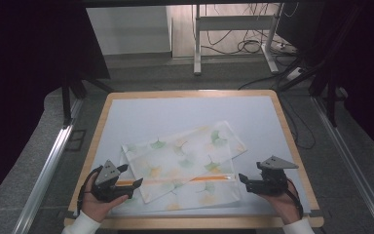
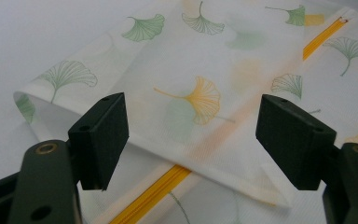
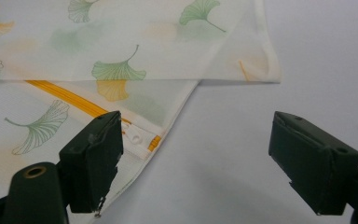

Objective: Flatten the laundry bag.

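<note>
Two open grippers (image 1: 126,184) (image 1: 246,181), one leaf-print bag (image 1: 182,158).

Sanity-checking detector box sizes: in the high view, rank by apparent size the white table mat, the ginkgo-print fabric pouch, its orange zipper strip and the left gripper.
1. White table mat
2. Ginkgo-print fabric pouch
3. Left gripper, black, jaws open
4. Orange zipper strip, long but very thin

Even, soft overhead light keeps the table (image 1: 190,105) bright, while the high view's left and right edges fall black. Gripper views blur toward their upper edges.
</note>
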Tool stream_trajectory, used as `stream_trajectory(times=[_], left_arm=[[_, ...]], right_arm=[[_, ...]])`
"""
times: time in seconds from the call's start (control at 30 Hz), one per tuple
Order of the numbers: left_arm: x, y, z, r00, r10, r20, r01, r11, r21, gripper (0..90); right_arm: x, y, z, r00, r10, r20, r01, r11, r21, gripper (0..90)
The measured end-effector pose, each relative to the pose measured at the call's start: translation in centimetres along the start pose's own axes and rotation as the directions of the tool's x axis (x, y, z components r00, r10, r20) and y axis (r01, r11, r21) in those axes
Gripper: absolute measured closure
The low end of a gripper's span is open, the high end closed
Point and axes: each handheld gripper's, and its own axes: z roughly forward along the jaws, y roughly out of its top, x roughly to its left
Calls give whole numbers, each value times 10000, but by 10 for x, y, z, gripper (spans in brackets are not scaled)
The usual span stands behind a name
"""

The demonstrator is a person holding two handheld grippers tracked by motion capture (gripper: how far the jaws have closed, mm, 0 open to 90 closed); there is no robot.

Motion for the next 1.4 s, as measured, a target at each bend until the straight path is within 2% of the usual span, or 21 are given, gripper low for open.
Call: stream_trajectory(times=[0.13,0.17,0.33,0.7,0.83,0.93,1.0,1.03,1.07,1.17,1.23,1.27,1.3,1.4], left_arm=[[4,-2,2,9999,-153,-38,153,9999,44,244],[6,-4,2,9996,-290,-72,291,9996,60,242],[10,-6,2,9988,-438,-218,440,9990,50,234],[11,-6,5,9989,-362,-313,366,9993,103,221],[11,-7,4,9986,-445,-289,446,9990,24,221],[12,-7,3,9960,-646,-611,653,9978,93,221],[13,-7,4,9957,-735,-565,741,9972,93,221],[13,-7,4,9957,-735,-565,741,9972,93,220],[13,-7,4,9958,-761,-506,766,9970,76,221],[13,-7,4,9964,-727,-433,730,9973,74,220],[12,-7,4,9971,-660,-368,661,9978,13,218],[12,-7,4,9971,-660,-368,661,9978,13,215],[11,-7,4,9970,-667,-391,666,9978,-36,213],[10,-5,3,9970,-717,-282,713,9973,-168,209]], right_arm=[[-3,1,-2,10000,63,27,-62,9999,-128,203],[-4,1,-2,10000,56,-67,-57,9999,-102,238],[-3,0,-1,9996,88,-269,-90,9999,-57,283],[-3,-2,1,9991,52,-420,-46,9999,141,357],[-2,-2,2,9989,-27,-461,42,9994,332,413],[-2,-4,3,9984,3,-568,31,9982,596,502],[-2,-4,3,9979,22,-641,21,9977,676,578],[-2,-4,3,9979,22,-641,21,9977,676,578],[-2,-3,3,9973,-40,-728,90,9976,694,629],[-1,-3,3,9968,-124,-784,178,9975,680,682],[0,-2,2,9962,-256,-832,310,9975,632,763],[0,-2,2,9962,-256,-832,310,9975,632,763],[0,-2,1,9958,-315,-863,367,9976,592,815],[1,-2,0,9946,-388,-964,441,9976,528,867]])
